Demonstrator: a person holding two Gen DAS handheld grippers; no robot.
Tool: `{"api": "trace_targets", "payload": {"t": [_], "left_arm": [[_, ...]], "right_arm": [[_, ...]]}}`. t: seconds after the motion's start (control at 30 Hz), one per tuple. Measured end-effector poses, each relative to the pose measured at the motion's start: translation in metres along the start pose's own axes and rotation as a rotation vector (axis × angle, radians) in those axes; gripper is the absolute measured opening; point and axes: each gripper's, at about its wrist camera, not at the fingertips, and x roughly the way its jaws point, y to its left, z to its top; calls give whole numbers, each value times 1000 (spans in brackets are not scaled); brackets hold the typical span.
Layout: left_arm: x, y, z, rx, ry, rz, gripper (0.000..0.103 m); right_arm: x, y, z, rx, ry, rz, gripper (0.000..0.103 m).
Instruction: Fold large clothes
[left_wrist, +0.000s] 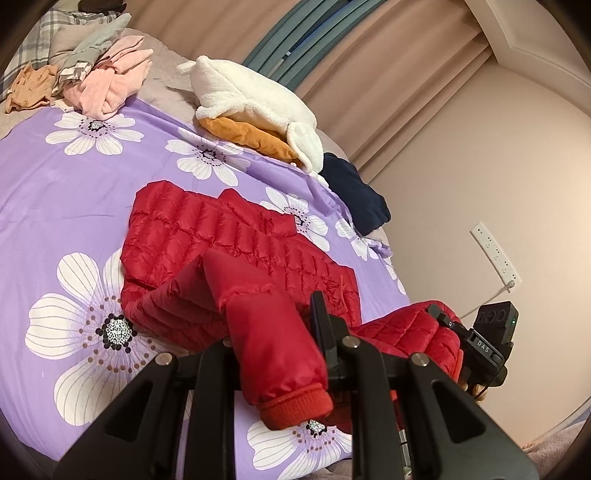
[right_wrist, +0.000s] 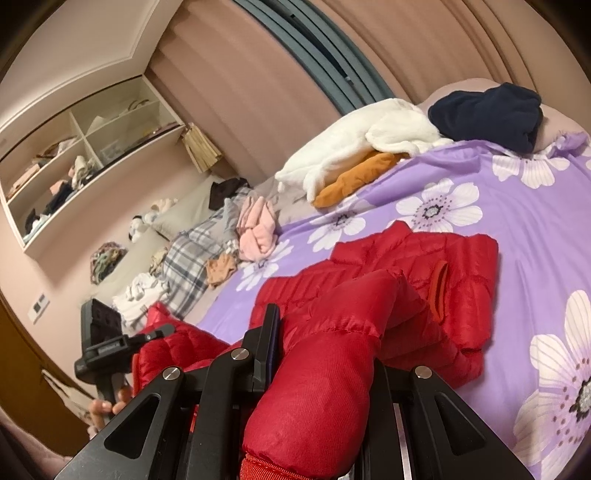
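A red puffer jacket (left_wrist: 229, 236) lies spread on the purple flowered bedspread (left_wrist: 66, 184). One sleeve, with its ribbed cuff (left_wrist: 295, 406) hanging toward the camera, is pinched in my left gripper (left_wrist: 273, 328), which is shut on it. In the same view, the right gripper (left_wrist: 443, 317) sits at the right, clamped on the other sleeve. In the right wrist view the jacket body (right_wrist: 424, 258) lies ahead, and my right gripper (right_wrist: 325, 343) is shut on a thick red sleeve (right_wrist: 325, 387) that hides one finger. The left gripper (right_wrist: 159, 330) shows at the left, holding red fabric.
A white fleece garment (left_wrist: 251, 99) over an orange one (left_wrist: 251, 136) and a navy garment (left_wrist: 354, 195) lie at the bed's far edge. A pink clothes pile (left_wrist: 110, 77) and a plaid pillow (right_wrist: 188, 258) are near the head. Wall shelves (right_wrist: 85, 155) hang beyond the bed.
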Motion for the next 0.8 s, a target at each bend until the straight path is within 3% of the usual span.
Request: {"api": "trace_targets", "payload": {"t": [0.8], "left_arm": [[25,17,23,-8,10,27,19]], "right_arm": [[25,-18,16,30,-3,-30,21]]}}
